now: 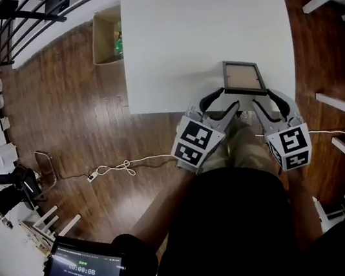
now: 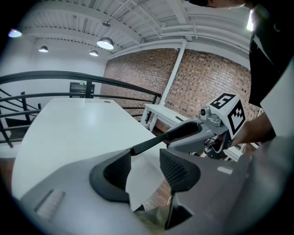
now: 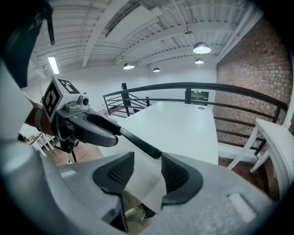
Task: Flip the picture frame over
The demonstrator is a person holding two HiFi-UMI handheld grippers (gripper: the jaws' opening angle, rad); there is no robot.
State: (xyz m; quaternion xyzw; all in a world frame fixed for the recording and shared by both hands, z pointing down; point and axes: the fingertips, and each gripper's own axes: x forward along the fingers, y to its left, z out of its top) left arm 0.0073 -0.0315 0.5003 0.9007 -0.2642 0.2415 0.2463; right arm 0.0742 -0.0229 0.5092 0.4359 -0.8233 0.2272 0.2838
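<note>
The frame (image 1: 243, 77) is at the near edge of the white table (image 1: 205, 17), right in front of the person. It sits between the two grippers. The left gripper (image 1: 229, 103) is at its near left corner. The right gripper (image 1: 262, 101) is at its near right corner.

Both grippers are open. Nothing is pinched inside either one. In the gripper views the frame (image 2: 154, 141) is seen from the side and looks like a thin dark bar that goes from one gripper to the other. One finger of each gripper touches an end of it. So I think the two grippers press the frame from both sides, like two hands that hold a book by its ends.

I think the step in hand is to lift the near side of the frame, which starts the flip. I can't tell if the far side rests on the table.

The next move is to bring the near side up and over, away from the person. Both grippers need to push in just as hard and rise together, or the frame may slip out and fall. Then it can be laid down softly, other face up.
</note>
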